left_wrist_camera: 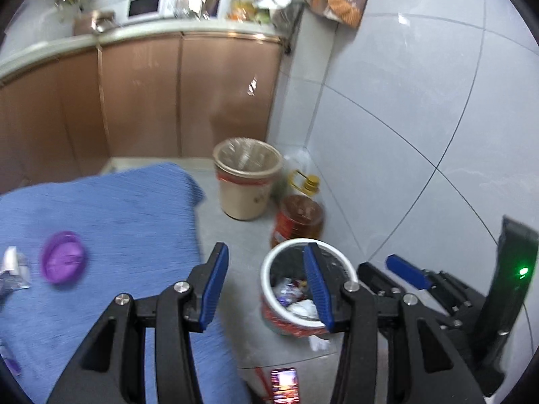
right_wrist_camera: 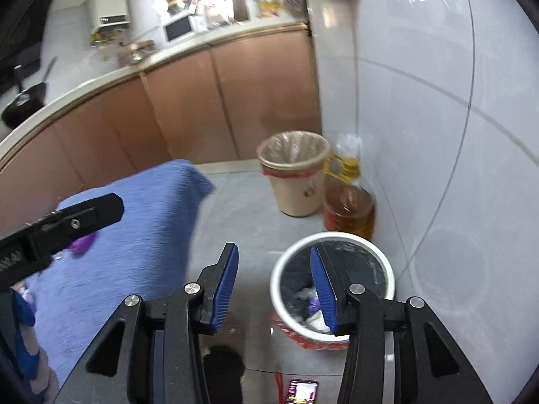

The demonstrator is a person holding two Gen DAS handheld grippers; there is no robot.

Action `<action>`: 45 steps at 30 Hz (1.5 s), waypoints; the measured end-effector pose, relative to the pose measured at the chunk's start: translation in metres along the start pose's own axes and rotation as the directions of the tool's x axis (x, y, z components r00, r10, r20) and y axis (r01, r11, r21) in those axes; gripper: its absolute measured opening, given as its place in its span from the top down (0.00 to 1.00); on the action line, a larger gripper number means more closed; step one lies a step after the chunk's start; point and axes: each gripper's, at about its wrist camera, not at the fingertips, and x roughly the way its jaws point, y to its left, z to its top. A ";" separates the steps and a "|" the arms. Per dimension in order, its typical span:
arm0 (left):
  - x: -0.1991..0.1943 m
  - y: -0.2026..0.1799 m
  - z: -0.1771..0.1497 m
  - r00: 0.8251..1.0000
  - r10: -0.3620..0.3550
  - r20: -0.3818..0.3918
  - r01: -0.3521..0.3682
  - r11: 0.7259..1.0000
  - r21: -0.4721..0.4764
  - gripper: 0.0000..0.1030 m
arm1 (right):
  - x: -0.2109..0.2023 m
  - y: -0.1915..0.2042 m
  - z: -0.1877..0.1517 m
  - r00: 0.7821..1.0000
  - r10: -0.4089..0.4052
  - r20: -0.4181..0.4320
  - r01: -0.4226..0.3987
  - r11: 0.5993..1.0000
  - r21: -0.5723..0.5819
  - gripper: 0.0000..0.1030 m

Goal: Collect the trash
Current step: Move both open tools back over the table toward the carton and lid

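Observation:
A white-rimmed trash bin (left_wrist_camera: 269, 266) with a black liner stands on the floor and holds crumpled wrappers (left_wrist_camera: 296, 298); it also shows in the right wrist view (right_wrist_camera: 279, 269). My left gripper (left_wrist_camera: 267, 259) is open and empty above the floor beside the bin. My right gripper (right_wrist_camera: 274, 262) is open and empty over the bin's near edge; it shows at the right of the left wrist view (left_wrist_camera: 406, 271). A purple lid (left_wrist_camera: 63, 257) and a crumpled wrapper (left_wrist_camera: 13, 269) lie on the blue cloth (left_wrist_camera: 118, 208).
A beige lined bin (left_wrist_camera: 247, 183) and an oil bottle (left_wrist_camera: 299, 217) stand by the tiled wall. Brown cabinets (left_wrist_camera: 141, 97) run behind. A lit phone (left_wrist_camera: 285, 383) lies on the floor near me. The blue-cloth table edge sits left of the bins.

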 end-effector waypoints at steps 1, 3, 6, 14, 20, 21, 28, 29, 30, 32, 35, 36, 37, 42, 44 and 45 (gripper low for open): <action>-0.011 0.004 -0.002 1.000 0.015 0.015 -0.015 1.000 0.003 0.56 | -0.008 0.008 -0.001 1.000 0.010 0.009 -0.010 1.000 -0.011 0.56; -0.033 0.011 -0.008 0.998 0.050 0.047 -0.051 0.999 0.009 0.55 | -0.026 0.024 -0.003 0.999 0.031 0.029 -0.030 0.999 -0.036 0.52; -0.064 0.023 -0.016 0.989 0.105 0.104 -0.107 0.994 0.011 0.46 | -0.048 0.045 -0.009 0.998 0.052 0.047 -0.049 0.996 -0.073 0.49; -0.123 0.045 -0.039 0.963 0.187 0.196 -0.190 0.982 -0.003 0.40 | -0.087 0.092 -0.022 0.993 0.102 0.067 -0.090 0.984 -0.152 0.38; -0.153 0.062 -0.053 0.948 0.213 0.235 -0.216 0.976 -0.015 0.40 | -0.103 0.112 -0.031 0.991 0.118 0.068 -0.104 0.978 -0.182 0.37; -0.156 0.065 -0.055 0.947 0.215 0.237 -0.217 0.976 -0.020 0.40 | -0.107 0.116 -0.032 0.990 0.121 0.068 -0.106 0.976 -0.190 0.37; -0.165 0.096 -0.067 0.950 0.232 0.207 -0.226 0.973 -0.053 0.40 | -0.109 0.143 -0.029 0.987 0.155 0.052 -0.138 0.962 -0.237 0.37; -0.165 0.103 -0.068 0.952 0.235 0.197 -0.228 0.972 -0.057 0.40 | -0.107 0.147 -0.028 0.986 0.162 0.046 -0.146 0.959 -0.245 0.37; -0.165 0.110 -0.069 0.954 0.235 0.185 -0.228 0.972 -0.060 0.40 | -0.105 0.151 -0.027 0.985 0.169 0.038 -0.154 0.955 -0.253 0.37; -0.164 0.127 -0.069 0.956 0.242 0.165 -0.234 0.970 -0.069 0.40 | -0.098 0.159 -0.025 0.982 0.185 0.022 -0.173 0.949 -0.264 0.37; -0.162 0.157 -0.069 0.958 0.253 0.135 -0.245 0.967 -0.070 0.40 | -0.084 0.170 -0.022 0.976 0.217 -0.011 -0.212 0.939 -0.270 0.37; -0.162 0.171 -0.068 0.958 0.258 0.122 -0.251 0.965 -0.069 0.40 | -0.079 0.174 -0.022 0.974 0.224 -0.021 -0.222 0.937 -0.272 0.37; -0.162 0.180 -0.068 0.959 0.262 0.113 -0.256 0.965 -0.064 0.40 | -0.073 0.179 -0.020 0.971 0.237 -0.036 -0.237 0.932 -0.274 0.37; -0.153 0.237 -0.062 0.965 0.262 0.024 -0.263 0.964 0.034 0.40 | -0.035 0.202 -0.012 0.941 0.318 -0.119 -0.338 0.907 -0.250 0.37; -0.148 0.256 -0.060 0.967 0.256 -0.011 -0.255 0.965 0.061 0.40 | -0.019 0.209 -0.009 0.927 0.344 -0.147 -0.371 0.898 -0.236 0.37; -0.143 0.268 -0.059 0.968 0.247 -0.036 -0.244 0.966 0.081 0.40 | -0.006 0.214 -0.007 0.913 0.368 -0.173 -0.400 0.890 -0.220 0.39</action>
